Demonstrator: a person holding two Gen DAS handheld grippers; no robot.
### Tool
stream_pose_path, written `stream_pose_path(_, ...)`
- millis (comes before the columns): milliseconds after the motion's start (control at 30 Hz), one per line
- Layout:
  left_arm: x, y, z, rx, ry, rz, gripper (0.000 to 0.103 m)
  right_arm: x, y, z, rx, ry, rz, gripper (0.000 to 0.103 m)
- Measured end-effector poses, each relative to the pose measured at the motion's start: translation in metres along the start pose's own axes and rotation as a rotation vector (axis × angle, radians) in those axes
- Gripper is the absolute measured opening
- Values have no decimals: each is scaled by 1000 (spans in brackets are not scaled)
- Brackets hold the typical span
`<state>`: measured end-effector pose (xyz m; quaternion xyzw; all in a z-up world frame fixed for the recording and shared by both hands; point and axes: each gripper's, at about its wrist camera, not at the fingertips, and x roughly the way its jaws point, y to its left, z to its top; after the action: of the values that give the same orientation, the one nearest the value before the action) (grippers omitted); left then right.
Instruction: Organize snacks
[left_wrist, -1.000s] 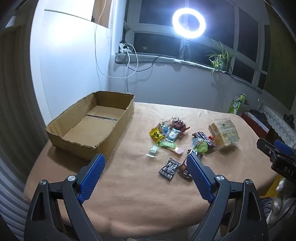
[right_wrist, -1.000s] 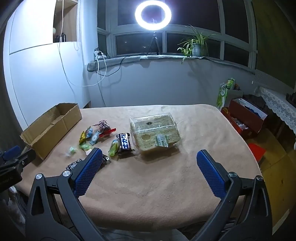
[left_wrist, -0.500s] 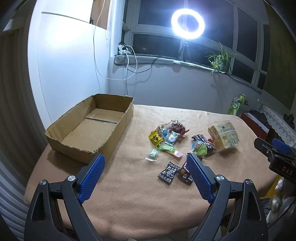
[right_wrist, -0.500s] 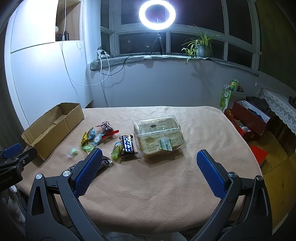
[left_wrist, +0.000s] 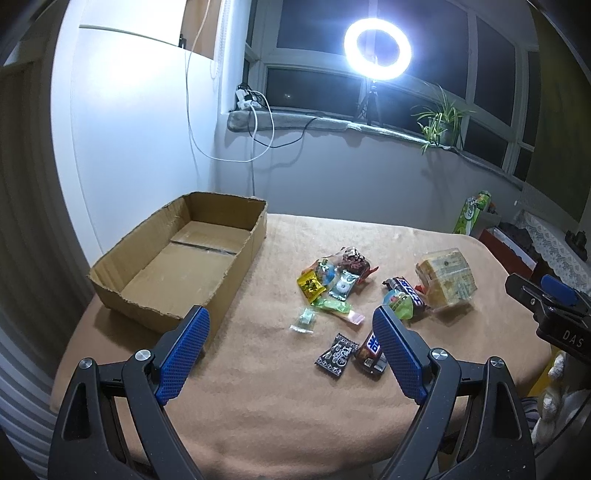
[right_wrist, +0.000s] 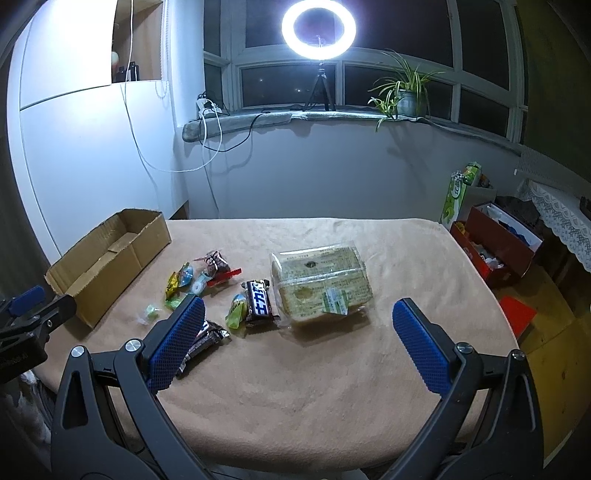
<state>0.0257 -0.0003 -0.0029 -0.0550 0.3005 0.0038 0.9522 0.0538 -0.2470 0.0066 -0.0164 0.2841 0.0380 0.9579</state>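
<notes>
1. Table (left_wrist: 258, 406): covered by a peach-coloured cloth; all items rest directly on the cloth.
2. Cardboard box (left_wrist: 177, 266): open top, at the left edge.
3. Wrapped cake pack (right_wrist: 321, 284): clear packaging, right of the small snacks.
4. Dark chocolate bar (right_wrist: 260, 301): just beside the cake pack, with a green packet (right_wrist: 236, 312) touching it.
5. Cluster of small sweets (left_wrist: 332, 275): between box and cake pack.
6. Black patterned sachet (left_wrist: 336, 354): near the front edge, beside a brown bar (left_wrist: 371, 350).
</notes>
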Motion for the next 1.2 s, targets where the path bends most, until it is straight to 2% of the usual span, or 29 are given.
stream_pose_path(367, 6, -6, 8, 15, 17, -37, 90, 5, 2, 10, -13, 0, 4, 103)
stream_pose_path(833, 6, -4, 6, 9, 17, -43, 90, 8, 4, 8, -16, 10, 8, 103)
stream_pose_path(1200, 6, 8, 3, -10, 21, -41, 89, 13, 0, 2, 8, 45, 49, 103)
